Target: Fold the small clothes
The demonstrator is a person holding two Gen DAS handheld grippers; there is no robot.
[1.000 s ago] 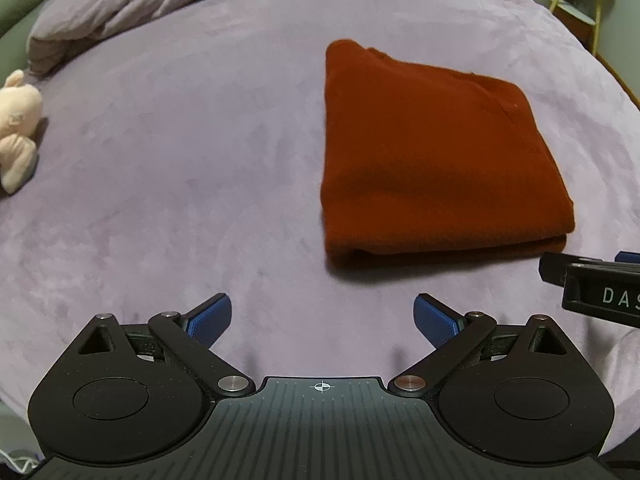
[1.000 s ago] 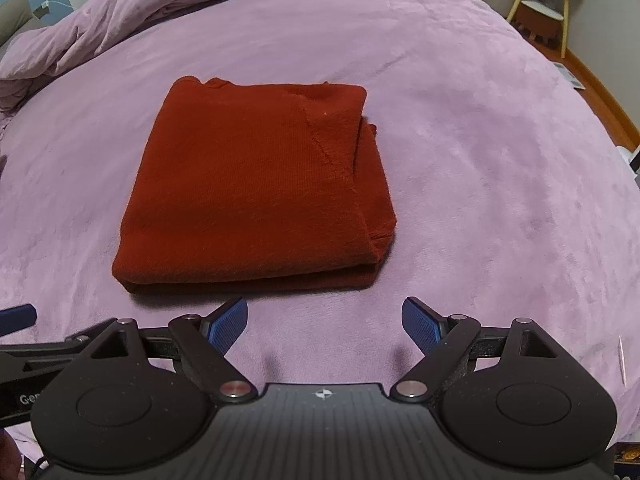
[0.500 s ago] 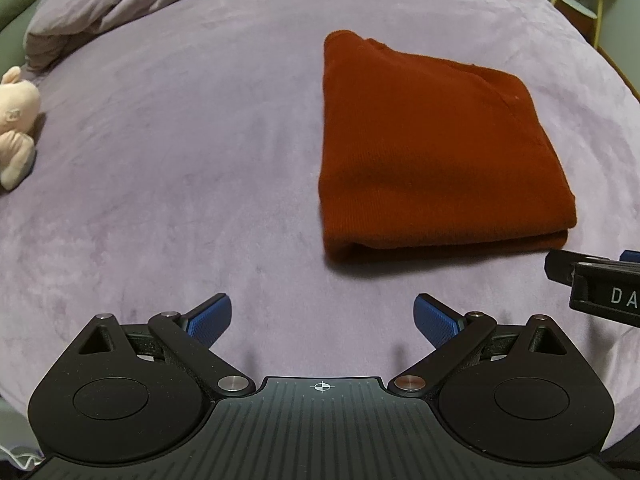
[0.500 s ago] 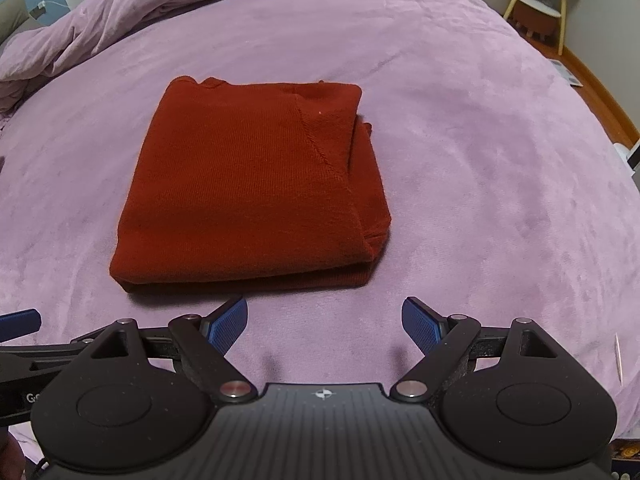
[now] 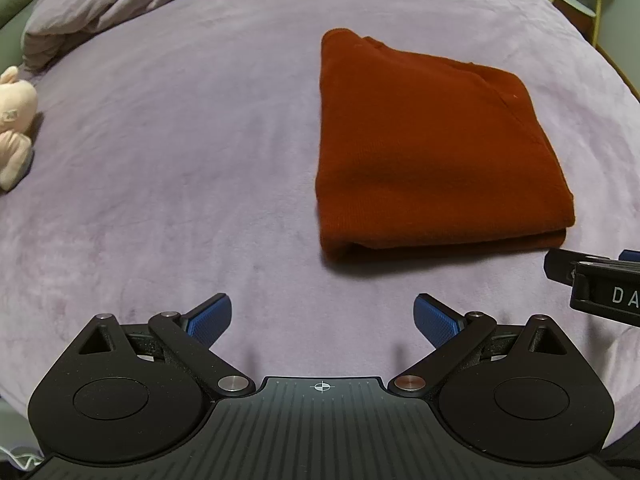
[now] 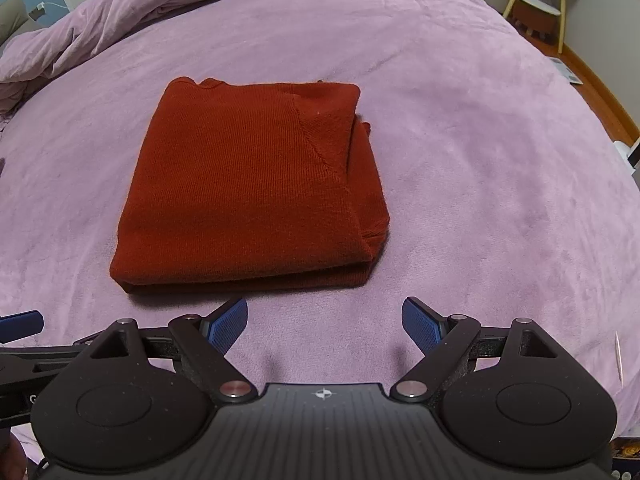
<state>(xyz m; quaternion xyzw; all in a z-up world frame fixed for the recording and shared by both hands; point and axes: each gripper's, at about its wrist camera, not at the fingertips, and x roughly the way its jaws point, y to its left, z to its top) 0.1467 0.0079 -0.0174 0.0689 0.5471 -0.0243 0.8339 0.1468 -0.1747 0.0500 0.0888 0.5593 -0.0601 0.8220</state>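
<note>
Plainly, the jaws of the right gripper (image 6: 324,322) stood wide apart with nothing between them, and the jaws of the left gripper (image 5: 323,320) stood just as wide and just as empty. Both hung above the lilac bed cover (image 6: 480,140), pointing steeply down at it. The rust-red folded sweater (image 6: 248,188) lay ahead of the jaws on the bed, clear of them. From the right gripper it sat ahead and slightly to the left, its near folded edge just beyond the blue pads (image 6: 228,322). From the left gripper it lay ahead and off to the right, further away. So the right hand looked the nearer. The bundle was close to square, with layered edges on its right side. Judging by that tidy shape, the folding seemed finished. A plush toy (image 5: 14,124) rested far to the left.
</note>
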